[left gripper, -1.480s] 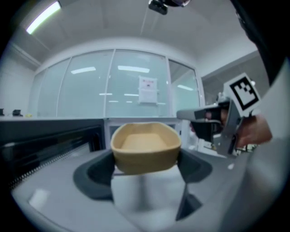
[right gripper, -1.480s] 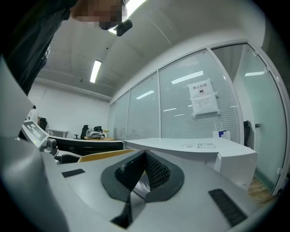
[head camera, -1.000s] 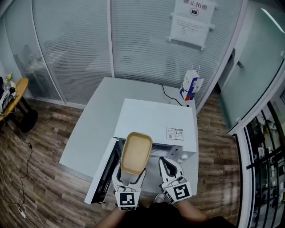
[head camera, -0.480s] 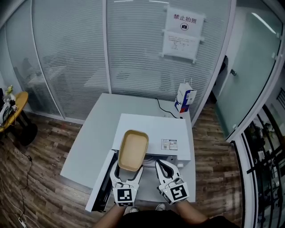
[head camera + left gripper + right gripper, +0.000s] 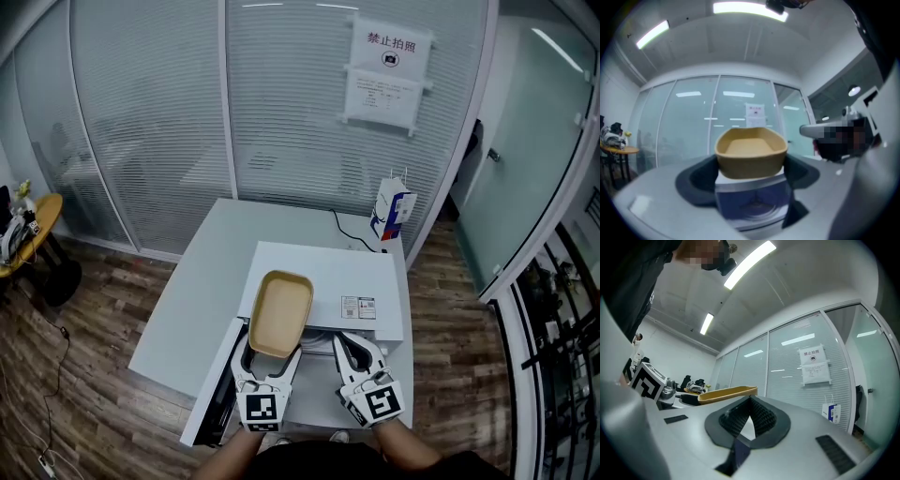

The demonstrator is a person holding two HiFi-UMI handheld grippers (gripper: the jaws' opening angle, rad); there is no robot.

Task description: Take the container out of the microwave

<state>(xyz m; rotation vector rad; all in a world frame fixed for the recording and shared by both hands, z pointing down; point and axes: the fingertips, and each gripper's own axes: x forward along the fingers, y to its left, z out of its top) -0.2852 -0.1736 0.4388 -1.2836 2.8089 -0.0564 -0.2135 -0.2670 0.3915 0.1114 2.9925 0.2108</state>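
The left gripper clamps a tan, oblong container, held above the front edge of the white, box-shaped microwave, whose door stands open. The right gripper is beside it, fingers together and empty. A blue-and-white carton stands behind the microwave on the white table.

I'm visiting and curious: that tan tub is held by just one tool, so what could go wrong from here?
The left tool grips the container only at its near end, with the right tool empty, so it might tilt or slip. The door of the microwave hangs open just below; swinging the container sideways or down could knock it.
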